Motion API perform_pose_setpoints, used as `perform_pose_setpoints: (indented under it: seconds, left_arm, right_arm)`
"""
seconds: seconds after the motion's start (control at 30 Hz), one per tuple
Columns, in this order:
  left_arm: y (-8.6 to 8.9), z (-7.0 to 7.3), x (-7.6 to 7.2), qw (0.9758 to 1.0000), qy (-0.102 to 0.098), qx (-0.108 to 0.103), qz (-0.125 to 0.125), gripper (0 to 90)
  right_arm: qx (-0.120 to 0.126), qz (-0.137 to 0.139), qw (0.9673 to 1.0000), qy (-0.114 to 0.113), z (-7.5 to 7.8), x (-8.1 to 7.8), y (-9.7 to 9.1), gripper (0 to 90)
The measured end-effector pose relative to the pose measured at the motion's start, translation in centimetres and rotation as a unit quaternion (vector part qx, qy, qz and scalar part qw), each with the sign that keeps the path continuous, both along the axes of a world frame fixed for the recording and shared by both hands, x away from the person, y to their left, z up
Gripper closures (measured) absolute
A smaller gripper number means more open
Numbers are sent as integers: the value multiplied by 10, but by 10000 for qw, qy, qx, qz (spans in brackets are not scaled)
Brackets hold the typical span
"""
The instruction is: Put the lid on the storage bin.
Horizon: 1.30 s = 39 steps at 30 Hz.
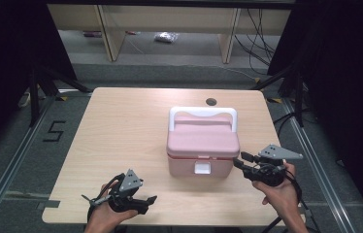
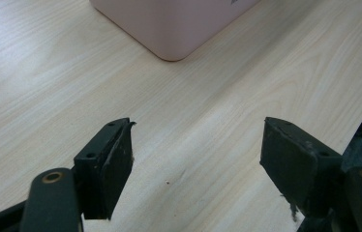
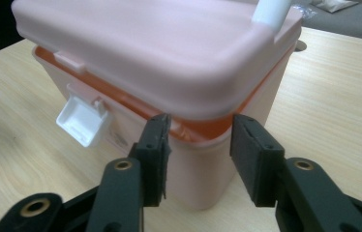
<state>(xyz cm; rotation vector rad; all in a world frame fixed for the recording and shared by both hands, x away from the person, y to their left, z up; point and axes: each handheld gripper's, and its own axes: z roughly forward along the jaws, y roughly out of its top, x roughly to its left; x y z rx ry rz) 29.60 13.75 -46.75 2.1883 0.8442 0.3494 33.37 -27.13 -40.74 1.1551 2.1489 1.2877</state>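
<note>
A light wooden rectangular table with rounded corners [image 1: 121, 126] stands on a grey floor, with a small round dark hole [image 1: 211, 102] near the middle of its far edge. A pink plastic box with a white handle and a white front latch [image 1: 203, 145] sits directly on it, right of centre. The wood around the box lies bare.

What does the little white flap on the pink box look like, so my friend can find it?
On the wooden table stands a pink box with a white handle on top. Low on its front wall, under the lid's edge, hangs the latch: a small white square tab, the one white patch on that pink side.
</note>
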Motion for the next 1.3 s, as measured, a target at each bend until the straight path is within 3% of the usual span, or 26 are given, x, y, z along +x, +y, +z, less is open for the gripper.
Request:
perform_pose_setpoints:
  seconds: [0.03,0.07,0.13,0.17,0.2,0.23,0.27,0.37,0.4,0.43,0.57,0.63,0.67,0.7,0.73,0.77,0.8,0.83,0.87,0.9,0.93,0.97,1.0,1.13,1.2,1.3]
  left_arm:
    - [0,0,0,10000,-3,-19,40,269]
    - [0,0,0,10000,10,-27,-3,269]
    - [0,-1,-1,10000,10,-25,-16,268]
    - [0,-1,0,10000,-19,13,-13,268]
    - [0,-1,0,10000,-34,22,-5,268]
    - [0,-1,0,10000,-41,47,-22,268]
    - [0,-1,0,10000,-32,40,-24,268]
    - [0,-2,0,10000,10,10,-26,268]
    - [0,-2,0,10000,23,-2,-16,268]
    - [0,-2,0,10000,27,-13,-10,268]
    - [0,-3,0,10000,8,40,0,268]
    - [1,-4,0,10000,-25,73,-28,268]
    - [0,-4,-1,10000,0,46,-2,268]
    - [0,-4,-1,10000,11,38,6,268]
    - [0,-5,-1,10000,2,39,2,268]
    - [1,-5,-1,10000,1,35,1,268]
    - [1,-5,-2,10000,2,49,4,268]
    - [1,-5,-2,10000,31,6,7,268]
    - [2,-5,-2,10000,38,18,11,268]
    - [3,-6,-2,10000,1,22,29,268]
    - [3,-6,-2,10000,-16,36,21,268]
    - [2,-6,-4,10000,60,-15,36,268]
    - [2,-7,-4,9999,63,-28,73,268]
    - [3,-8,-6,10000,46,-15,61,268]
    - [4,-8,-5,10000,-2,-31,50,267]
    - [6,-9,-7,10000,-5,-18,77,267]
  right_arm:
    - [20,-38,10000,40,0,-1,0,578]
    - [-13,-6,10000,-74,0,0,-1,574]
    - [67,-29,10000,1,0,-2,-2,572]
    - [-24,18,10000,-82,-1,-2,-3,571]
    - [52,-49,9999,86,-1,-5,-2,569]
    - [-47,8,10000,-36,-1,-3,-4,563]
    - [94,-28,9999,54,-3,-5,-3,557]
    - [-23,-6,10000,23,-5,-5,-8,509]
    - [90,-61,9998,137,-6,-6,-6,491]
    - [20,-29,10000,59,-8,-5,-8,473]
    - [44,-88,9999,107,-12,-8,-10,420]
    - [225,-168,9995,151,-14,-12,-9,404]
    - [53,-66,10000,34,-15,-11,-12,397]
    - [81,-74,9999,25,-16,-12,-12,391]
    - [176,-166,9996,144,-17,-15,-11,381]
    - [128,-57,9999,33,-19,-13,-12,376]
    - [167,-125,9996,191,-19,-16,-11,373]
    - [111,-69,9999,40,-21,-15,-11,368]
    - [211,-85,9996,138,-22,-17,-9,361]
    - [37,-34,9999,90,-23,-17,-10,354]
    - [62,-16,10000,57,-24,-18,-9,343]
    - [193,-55,9996,174,-26,-20,-6,329]
    - [91,3,9999,115,-26,-20,-7,322]
    - [172,41,9997,165,-30,-25,-4,272]
    - [95,66,9999,77,-32,-26,-5,253]
    - [219,81,9994,266,-34,-31,-3,234]
